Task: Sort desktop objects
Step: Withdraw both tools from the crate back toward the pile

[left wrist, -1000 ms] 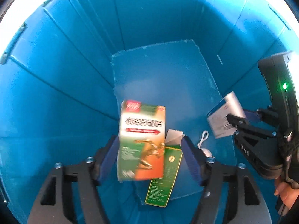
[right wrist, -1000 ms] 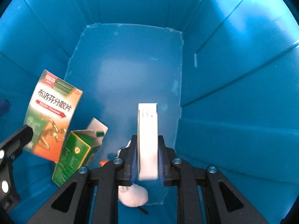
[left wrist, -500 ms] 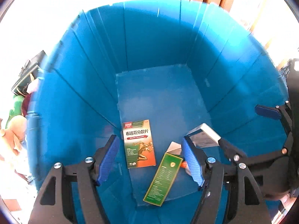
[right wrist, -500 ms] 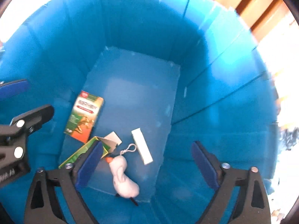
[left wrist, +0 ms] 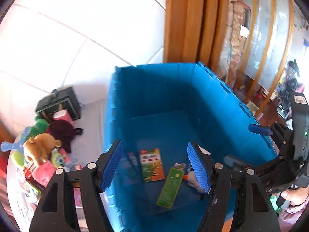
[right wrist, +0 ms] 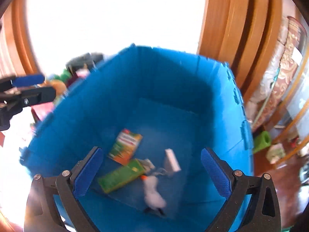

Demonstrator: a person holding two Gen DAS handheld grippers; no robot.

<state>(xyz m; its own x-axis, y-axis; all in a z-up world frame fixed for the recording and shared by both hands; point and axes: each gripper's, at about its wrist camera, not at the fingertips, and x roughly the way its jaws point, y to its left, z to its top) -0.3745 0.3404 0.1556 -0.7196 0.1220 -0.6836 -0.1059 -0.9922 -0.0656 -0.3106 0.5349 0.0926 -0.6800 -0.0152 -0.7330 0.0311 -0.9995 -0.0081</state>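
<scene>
A deep blue crate [left wrist: 164,89] [right wrist: 164,73] stands below both grippers. On its floor lie an orange-green medicine box [left wrist: 152,164] [right wrist: 126,148], a slim green box [left wrist: 171,187] [right wrist: 120,176], a small white box [right wrist: 171,160] and a white plush keychain [right wrist: 153,193]. My left gripper [left wrist: 153,148] hangs open above the crate's near left wall, with nothing between its pads. My right gripper [right wrist: 151,154] is above the crate's near side; its jaws are opening and hold nothing. In the left wrist view, the left gripper's right finger partly hides the keychain.
Plush toys [left wrist: 40,147] and pink packets are piled left of the crate, with a black box [left wrist: 58,102] behind them. A wooden door frame [left wrist: 185,19] rises behind the crate. A green foam roll [right wrist: 261,142] lies on the floor to the right. A hand [left wrist: 291,195] grips the right tool.
Both grippers have risen out of the crate. The right gripper opened and let go of the white box, which now lies on the floor. The orange-green box dropped flat.
</scene>
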